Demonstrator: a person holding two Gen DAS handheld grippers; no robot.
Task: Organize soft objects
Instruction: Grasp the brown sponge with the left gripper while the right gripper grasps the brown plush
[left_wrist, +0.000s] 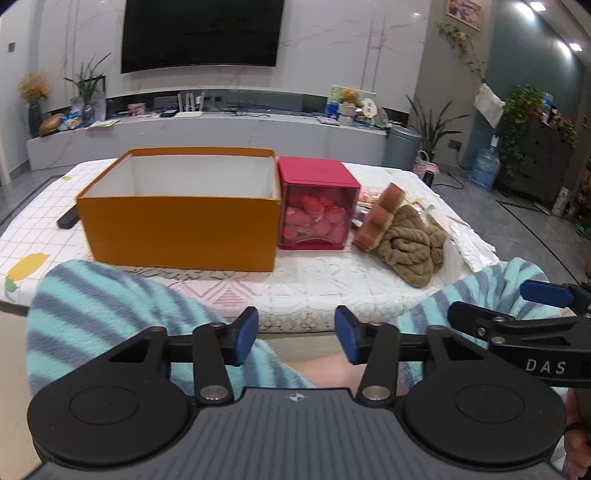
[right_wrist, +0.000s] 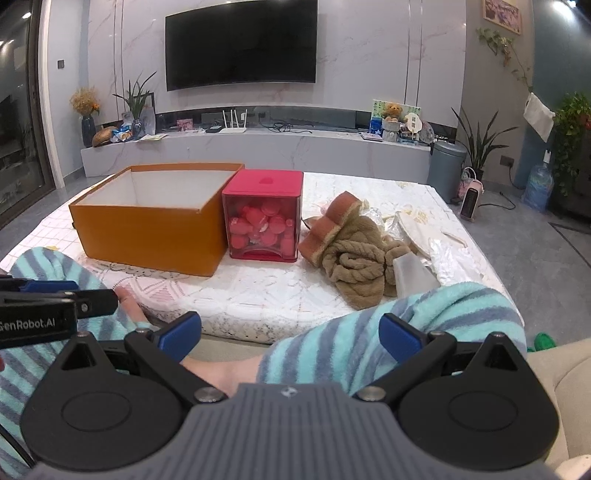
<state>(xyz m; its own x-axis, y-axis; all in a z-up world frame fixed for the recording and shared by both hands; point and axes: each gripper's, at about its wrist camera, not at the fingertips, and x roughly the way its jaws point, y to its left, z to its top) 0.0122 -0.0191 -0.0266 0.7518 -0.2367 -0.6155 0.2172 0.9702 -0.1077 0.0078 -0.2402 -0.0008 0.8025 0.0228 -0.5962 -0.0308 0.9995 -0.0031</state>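
Hovering low over the person's lap, both grippers hold nothing: left gripper (left_wrist: 296, 338) jaws partly spread, right gripper (right_wrist: 290, 338) spread wide, prob. readying for a first pick. Brown knit cloth (left_wrist: 406, 243) w/ bread-shaped cushion (left_wrist: 380, 218) sits right of the red box (left_wrist: 317, 206) (pink pieces inside). Orange box (left_wrist: 177, 225) looks empty.
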